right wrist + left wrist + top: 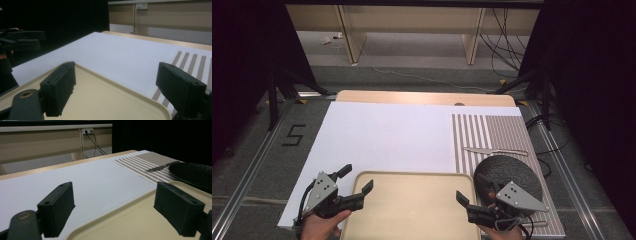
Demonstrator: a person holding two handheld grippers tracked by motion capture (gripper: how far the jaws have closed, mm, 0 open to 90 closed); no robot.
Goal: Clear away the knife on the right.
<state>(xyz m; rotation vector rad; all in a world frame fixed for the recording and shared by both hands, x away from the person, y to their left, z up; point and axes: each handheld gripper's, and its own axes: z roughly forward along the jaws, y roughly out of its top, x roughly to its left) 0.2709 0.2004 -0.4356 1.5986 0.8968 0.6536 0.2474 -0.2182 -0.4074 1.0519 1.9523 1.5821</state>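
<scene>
High view: the beige tray (412,205) lies empty at the near edge of the table (382,135), the left tool (357,186) straddling its left far corner and the right tool (473,192) its right far corner, both released; nothing is gripped yet, so the lift appears not begun. A black plate (512,172) and a knife (494,150) rest on the striped mat (492,130) (just right of the tray). Left gripper view: the left tool (113,205) has jaws spread, tray rim (112,206) passing between them. Right gripper view: the right tool (116,87) stands wide, tray corner (140,96) between its jaws, untouched.
</scene>
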